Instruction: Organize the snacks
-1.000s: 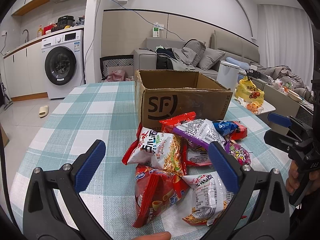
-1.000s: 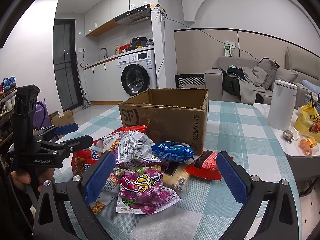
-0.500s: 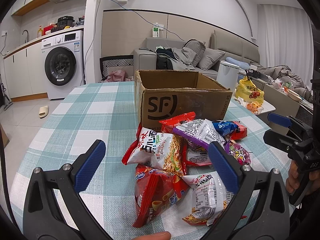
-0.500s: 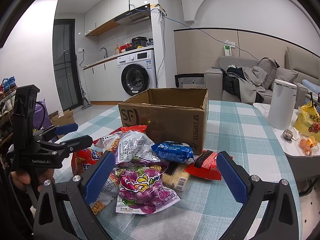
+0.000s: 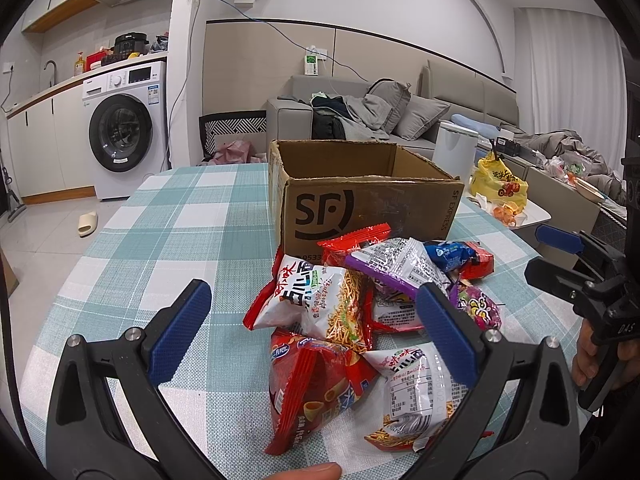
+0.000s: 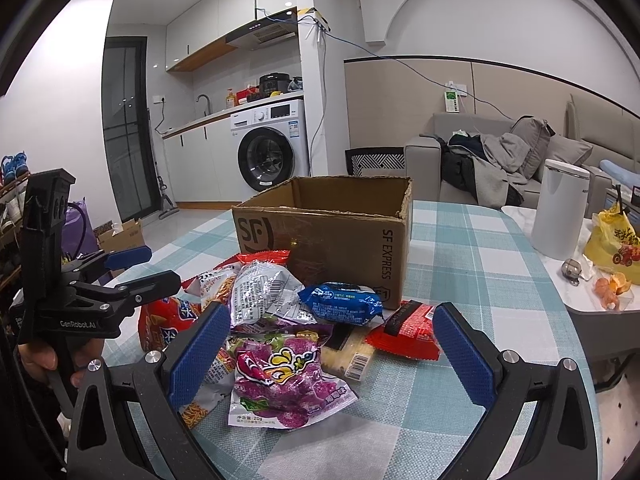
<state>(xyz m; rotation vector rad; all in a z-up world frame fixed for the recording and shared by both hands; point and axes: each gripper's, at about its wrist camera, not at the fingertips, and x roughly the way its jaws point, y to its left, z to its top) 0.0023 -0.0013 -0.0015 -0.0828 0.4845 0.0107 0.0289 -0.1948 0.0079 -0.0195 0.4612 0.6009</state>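
Table: a round top (image 5: 168,216) covered in a teal and white check cloth is seen; wide bare cloth is left on the washing-machine side, and bare cloth is also left on the kettle side, up to the curved edge (image 6: 532,264).
Box: an open brown cardboard box (image 5: 360,204) is set upright near the middle of the table, its top edges ragged; what is inside cannot be told.
Snacks: a heap of packets (image 5: 360,300) is piled against the box's near wall. A red chip bag (image 5: 316,384) and a white noodle bag (image 5: 416,392) are laid nearest the table's front edge.
Purple bag: a purple sweets packet (image 6: 280,380) is laid at the front of the heap, with bare cloth just beside it.
Blue packet: a small blue packet (image 6: 344,304) is rested against the box corner.
Left tongs: the left gripper (image 5: 312,328) is held wide apart above the red chip bag, nothing clasped.
Right tongs: the right gripper (image 6: 332,356) is held wide apart over the purple sweets packet, nothing clasped.
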